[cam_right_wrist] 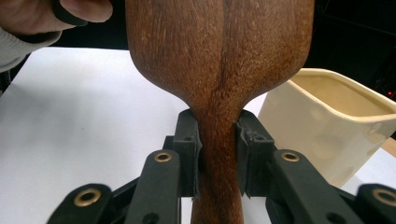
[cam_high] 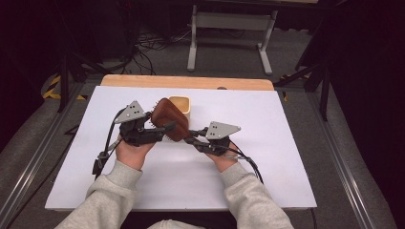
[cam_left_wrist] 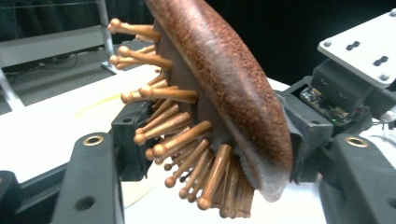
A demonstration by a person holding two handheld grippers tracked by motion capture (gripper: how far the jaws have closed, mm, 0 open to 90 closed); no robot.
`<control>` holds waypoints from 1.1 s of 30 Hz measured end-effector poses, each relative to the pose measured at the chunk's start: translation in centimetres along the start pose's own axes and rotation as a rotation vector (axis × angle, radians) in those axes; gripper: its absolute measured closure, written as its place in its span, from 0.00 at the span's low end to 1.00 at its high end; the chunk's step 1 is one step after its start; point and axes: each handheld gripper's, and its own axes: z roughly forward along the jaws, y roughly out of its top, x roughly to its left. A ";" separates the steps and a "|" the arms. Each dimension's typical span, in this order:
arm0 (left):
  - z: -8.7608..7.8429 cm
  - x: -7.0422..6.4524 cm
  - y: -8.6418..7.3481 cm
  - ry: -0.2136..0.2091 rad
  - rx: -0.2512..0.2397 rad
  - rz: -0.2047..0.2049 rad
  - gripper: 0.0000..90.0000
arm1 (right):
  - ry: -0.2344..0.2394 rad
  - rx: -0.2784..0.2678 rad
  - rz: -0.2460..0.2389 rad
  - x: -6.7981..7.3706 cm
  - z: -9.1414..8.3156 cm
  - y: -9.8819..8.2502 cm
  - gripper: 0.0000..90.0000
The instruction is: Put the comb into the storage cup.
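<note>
A: What is hidden or cut off?
B: The wooden hairbrush [cam_high: 169, 119] is cropped at the top in both gripper views; the handle end is lost below the frame edge in the right gripper view. Part of the cream container [cam_high: 180, 105] is masked by the brush in the high view.

A: How is the brush described?
B: Dark brown grained wood, oval head, ball-tipped wooden pins [cam_left_wrist: 187, 140] on a ribbed pad. It is held above the white surface [cam_high: 267, 171], just in front of the container.

A: Gripper states?
B: The left gripper [cam_high: 160, 131] is clenched across the brush head, pins to one side. The right gripper [cam_high: 191, 138] is clamped on the narrow handle neck.

A: Counts?
B: One brush, one container, two grippers.
</note>
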 end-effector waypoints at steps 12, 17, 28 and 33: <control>-0.1 0.0 0.4 -0.071 0.024 -0.009 0.57 | 0.009 0.003 -0.011 0.0 0.2 -0.1 0.80; -0.1 -0.1 0.7 -0.104 0.037 -0.007 0.61 | 0.012 0.007 -0.022 0.1 0.3 -0.1 0.80; -0.2 -0.3 1.2 -0.106 0.059 0.014 0.63 | 0.025 -0.021 -0.025 0.0 0.1 0.1 0.73; -0.4 -0.2 1.6 -0.109 0.067 0.012 0.64 | 0.003 -0.041 -0.018 -0.1 -0.1 0.2 0.60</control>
